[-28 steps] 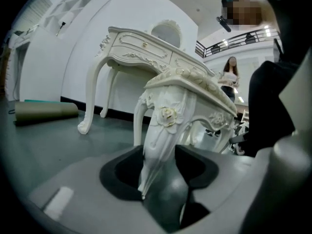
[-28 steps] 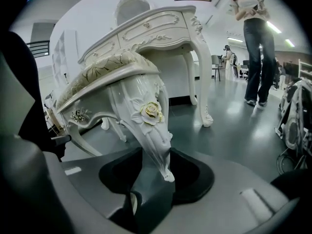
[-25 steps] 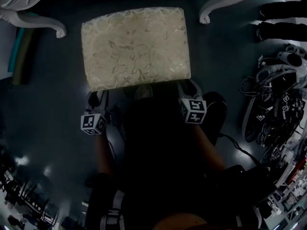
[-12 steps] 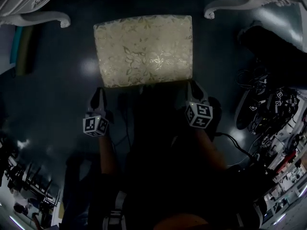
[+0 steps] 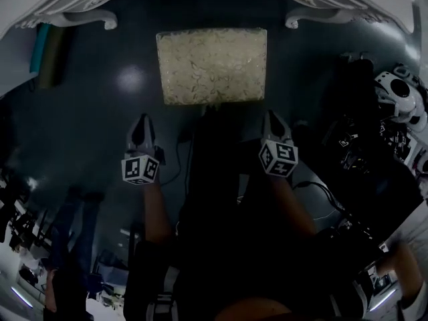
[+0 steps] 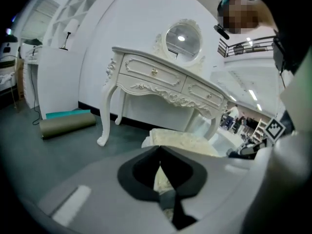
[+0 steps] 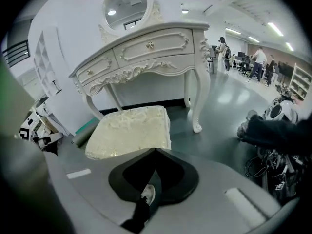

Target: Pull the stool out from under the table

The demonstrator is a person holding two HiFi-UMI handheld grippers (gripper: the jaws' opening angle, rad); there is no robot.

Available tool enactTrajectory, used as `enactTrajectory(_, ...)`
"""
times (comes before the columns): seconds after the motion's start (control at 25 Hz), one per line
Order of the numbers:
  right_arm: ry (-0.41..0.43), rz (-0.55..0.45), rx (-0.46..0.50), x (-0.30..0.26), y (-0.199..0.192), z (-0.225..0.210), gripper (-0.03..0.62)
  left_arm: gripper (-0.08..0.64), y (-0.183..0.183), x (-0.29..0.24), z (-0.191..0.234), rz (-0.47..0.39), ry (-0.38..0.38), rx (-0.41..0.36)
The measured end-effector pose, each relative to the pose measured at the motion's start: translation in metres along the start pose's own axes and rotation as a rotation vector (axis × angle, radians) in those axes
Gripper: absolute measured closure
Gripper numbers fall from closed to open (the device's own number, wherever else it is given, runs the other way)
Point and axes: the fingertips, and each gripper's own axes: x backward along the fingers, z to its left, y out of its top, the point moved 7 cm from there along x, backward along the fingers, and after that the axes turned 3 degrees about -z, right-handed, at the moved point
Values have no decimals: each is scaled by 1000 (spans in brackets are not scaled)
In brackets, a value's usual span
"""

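Fingers point(image 5: 139, 132) just closed, clear of stool point(image 5: 212, 65)

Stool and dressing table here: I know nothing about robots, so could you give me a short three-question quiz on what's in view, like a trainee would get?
1. True or false: the left gripper is clamped on the stool.
2. Which thing lies on the floor beside a leg of the table? A) a rolled mat B) a bucket C) a ladder
3. Fill the gap: the right gripper has its jaws ___.
Key: 1 false, it holds nothing. 2 A. 3 shut. Both grippers' jaws have just been closing, with nothing between them.
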Motion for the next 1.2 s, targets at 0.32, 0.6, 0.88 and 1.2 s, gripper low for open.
enactTrajectory(0.32, 17, -9, -3, 73, 72, 40, 592, 552, 99, 47, -28, -16, -13, -11)
enactTrajectory(0.6, 28, -18, 27, 145, 136, 60, 592, 552, 178, 87, -65, 4, -6, -17)
enactTrajectory(0.88, 32, -59, 72, 192, 189, 79, 592, 552, 237, 108, -91, -22, -17, -17)
enactTrajectory(1.2, 78, -92, 57, 238, 215, 79, 592, 552, 296, 131, -157, -92, -29, -73)
